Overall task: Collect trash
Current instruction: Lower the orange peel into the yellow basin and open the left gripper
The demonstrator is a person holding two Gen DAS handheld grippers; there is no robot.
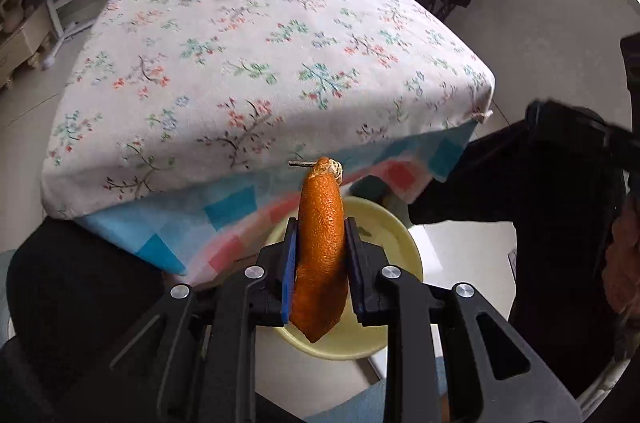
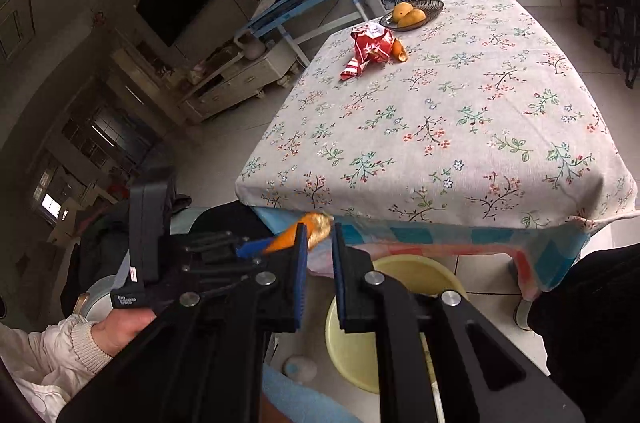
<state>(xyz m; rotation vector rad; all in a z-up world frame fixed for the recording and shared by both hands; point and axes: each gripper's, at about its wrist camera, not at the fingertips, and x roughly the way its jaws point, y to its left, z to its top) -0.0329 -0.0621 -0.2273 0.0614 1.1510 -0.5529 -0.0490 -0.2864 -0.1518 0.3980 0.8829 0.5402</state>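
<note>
My left hand-held gripper (image 1: 320,255) is clamped on a long curl of orange citrus peel (image 1: 320,247), holding it off the desk edge, right above the pale yellow round plastic bin (image 1: 400,235) on the floor. I judge this the drop step: next I spread the fingers so the peel falls in. My right hand-held gripper (image 2: 320,263) sits slightly parted and empty. A crumpled red foil wrapper (image 2: 366,49) waits across the floral-clothed desk (image 2: 460,127).
</note>
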